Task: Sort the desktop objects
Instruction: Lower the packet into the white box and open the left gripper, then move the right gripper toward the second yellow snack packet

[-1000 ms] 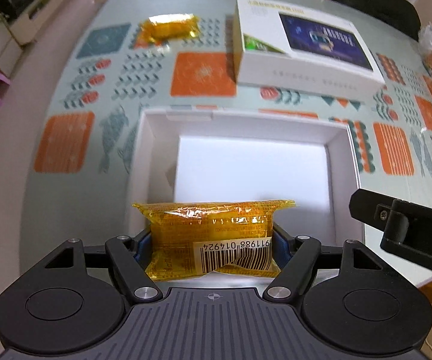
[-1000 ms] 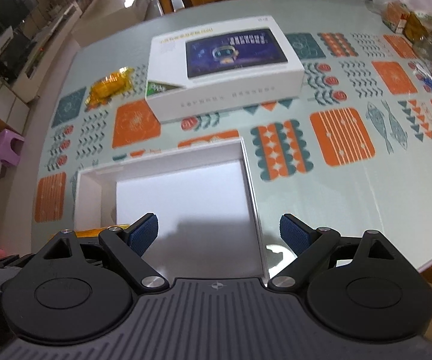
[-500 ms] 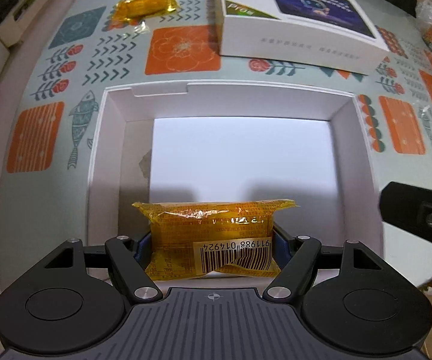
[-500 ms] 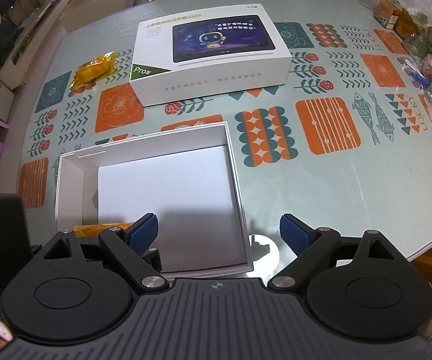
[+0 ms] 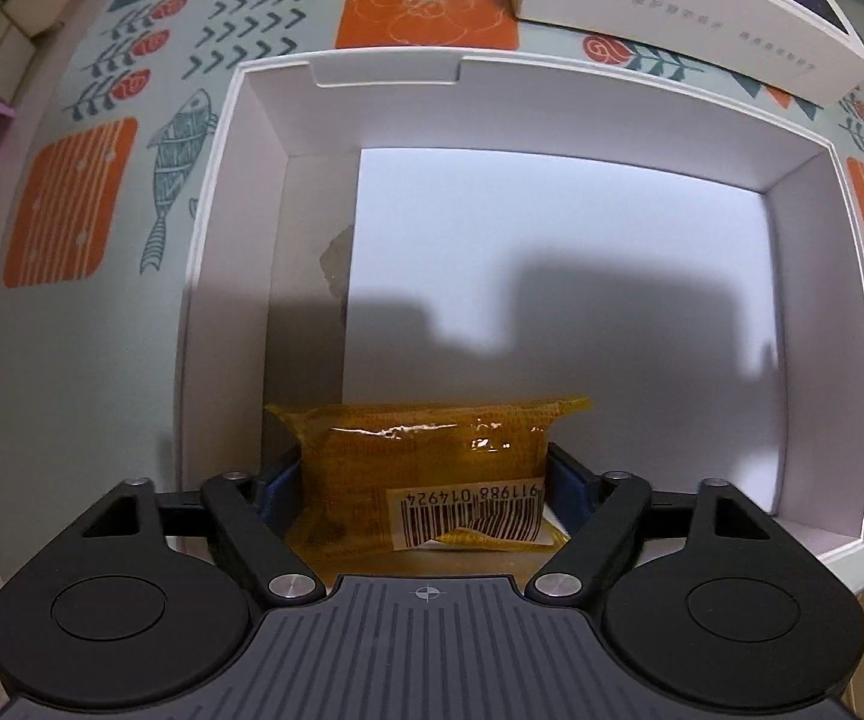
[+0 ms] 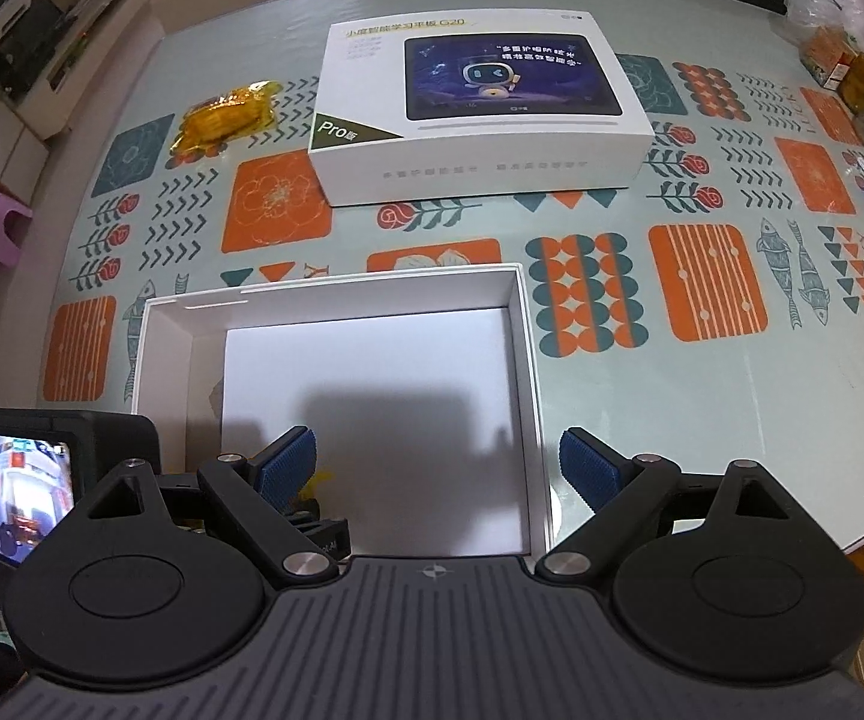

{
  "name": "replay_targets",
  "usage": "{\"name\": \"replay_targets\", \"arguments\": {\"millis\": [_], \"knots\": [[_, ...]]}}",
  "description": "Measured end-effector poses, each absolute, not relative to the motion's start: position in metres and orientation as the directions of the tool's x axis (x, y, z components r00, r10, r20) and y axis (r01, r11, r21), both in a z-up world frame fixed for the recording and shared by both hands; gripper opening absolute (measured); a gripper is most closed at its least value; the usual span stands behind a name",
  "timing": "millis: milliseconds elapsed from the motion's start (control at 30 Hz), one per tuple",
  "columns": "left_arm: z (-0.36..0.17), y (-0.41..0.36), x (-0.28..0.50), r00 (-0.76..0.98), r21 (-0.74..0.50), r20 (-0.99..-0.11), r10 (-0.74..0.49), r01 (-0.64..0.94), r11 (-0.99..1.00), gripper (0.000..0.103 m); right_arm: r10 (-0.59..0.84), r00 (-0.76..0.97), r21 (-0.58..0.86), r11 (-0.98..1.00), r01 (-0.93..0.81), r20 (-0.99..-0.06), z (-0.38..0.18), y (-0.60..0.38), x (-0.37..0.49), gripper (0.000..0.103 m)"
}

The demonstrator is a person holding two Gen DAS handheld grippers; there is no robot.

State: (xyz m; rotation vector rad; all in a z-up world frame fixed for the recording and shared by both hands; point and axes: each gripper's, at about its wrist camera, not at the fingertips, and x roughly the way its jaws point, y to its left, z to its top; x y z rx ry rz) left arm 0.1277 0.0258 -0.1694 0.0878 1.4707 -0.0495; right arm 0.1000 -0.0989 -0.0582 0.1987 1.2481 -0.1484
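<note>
My left gripper is shut on a yellow snack packet with a barcode label, held low over the near part of an open white box. The box also shows in the right wrist view. My right gripper is open and empty, above the box's near right corner. A second yellow snack packet lies on the table at the far left.
A closed white tablet box lies behind the open box. Bags and jars of snacks crowd the table's far right edge. The patterned tablecloth covers the table. The table edge runs near right.
My left gripper has moved forward and down with the packet, from before the box's near wall to over its inside. The right gripper has drawn back and stays open.
</note>
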Motion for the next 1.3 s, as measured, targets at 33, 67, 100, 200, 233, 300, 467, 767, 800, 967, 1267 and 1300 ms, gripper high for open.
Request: {"name": "replay_targets", "arguments": {"millis": [33,67,100,200,233,300,467,767,800,967,1267,1300], "knots": [[-0.168,0.026,0.128,0.105,0.034,-0.994,0.025,0.085,0.996,0.098,-0.004,0.31,0.068,0.973,0.221,-0.951,-0.058,-0.099,0.101,0.103],[-0.167,0.026,0.128,0.11,0.038,-0.994,0.029,0.084,0.996,0.103,-0.004,0.308,0.069,0.972,0.224,-0.951,-0.059,-0.1,0.101,0.103],[-0.164,0.026,0.128,0.109,0.031,-0.994,0.022,0.088,0.996,0.103,-0.004,0.308,0.07,0.971,0.227,-0.951,-0.059,-0.101,0.101,0.103],[-0.156,0.026,0.129,0.113,0.034,-0.993,0.023,0.093,0.995,0.103,-0.004,0.308,0.073,0.969,0.238,-0.951,-0.06,-0.104,0.103,0.103],[-0.153,0.026,0.13,0.116,0.039,-0.993,0.028,0.093,0.995,0.103,-0.004,0.309,0.074,0.968,0.24,-0.951,-0.059,-0.105,0.104,0.103],[-0.144,0.029,0.13,0.13,0.032,-0.991,0.021,0.084,0.996,0.103,-0.002,0.316,0.079,0.967,0.243,-0.949,-0.058,-0.107,0.105,0.103],[-0.12,0.033,0.137,0.175,0.026,-0.984,0.014,0.066,0.998,0.103,0.008,0.342,0.098,0.964,0.247,-0.94,-0.052,-0.113,0.111,0.103],[-0.084,0.032,0.16,0.285,0.05,-0.958,0.035,0.045,0.998,0.103,0.052,0.388,0.153,0.96,0.236,-0.92,-0.047,-0.124,0.131,0.103],[-0.082,0.033,0.162,0.293,0.055,-0.955,0.042,0.037,0.998,0.103,0.058,0.394,0.16,0.96,0.23,-0.917,-0.047,-0.125,0.134,0.103],[-0.073,0.048,0.177,0.315,0.06,-0.947,0.064,-0.023,0.998,0.103,0.089,0.384,0.173,0.967,0.189,-0.919,-0.054,-0.116,0.157,0.103],[-0.069,0.101,0.202,0.323,0.047,-0.944,0.059,-0.044,0.998,0.103,0.069,0.409,0.125,0.986,0.111,-0.91,-0.04,-0.059,0.195,0.103],[-0.069,0.108,0.207,0.32,0.045,-0.946,0.053,-0.034,0.998,0.103,0.061,0.414,0.119,0.986,0.116,-0.908,-0.037,-0.051,0.199,0.103]]}}
